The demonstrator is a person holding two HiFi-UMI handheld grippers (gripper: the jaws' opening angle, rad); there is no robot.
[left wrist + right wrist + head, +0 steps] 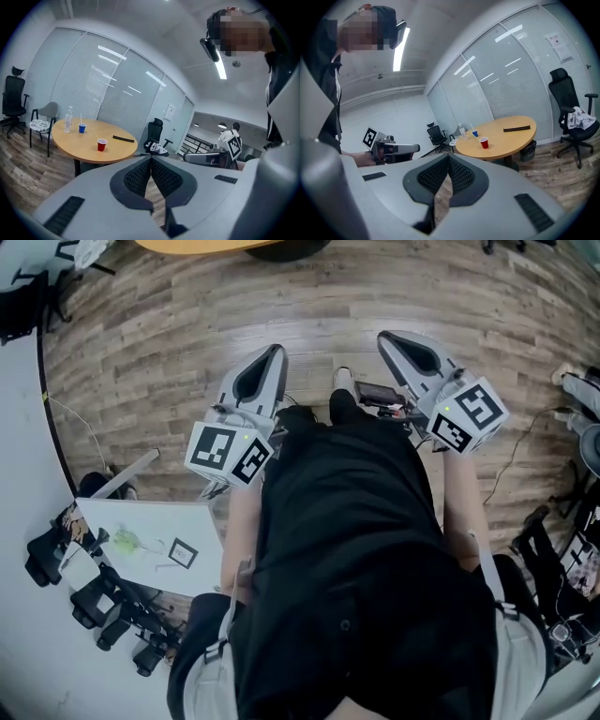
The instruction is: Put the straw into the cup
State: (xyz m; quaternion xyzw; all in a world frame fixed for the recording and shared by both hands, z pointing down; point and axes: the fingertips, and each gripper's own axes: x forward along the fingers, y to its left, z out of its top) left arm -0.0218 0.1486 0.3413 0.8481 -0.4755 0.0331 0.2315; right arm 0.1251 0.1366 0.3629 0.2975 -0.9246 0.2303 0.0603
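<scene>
Both grippers are held in the air above a wood floor, far from the task objects. In the left gripper view a red cup (101, 145) stands on a round wooden table (84, 150) across the room. A thin straw (95, 134) slants up beside the cup; whether it is in it or behind it I cannot tell. A blue cup (82, 127) holds another straw. The right gripper view shows the same red cup (484, 143) and blue cup (474, 133). My left gripper (151, 161) and right gripper (449, 159) are shut and hold nothing.
On the table are a clear bottle (69, 119) and a flat black bar (123, 138). Office chairs (572, 117) stand around it. In the head view a white board (150, 545) and black gear (112, 606) lie at lower left; the table's edge (206, 246) shows at the top.
</scene>
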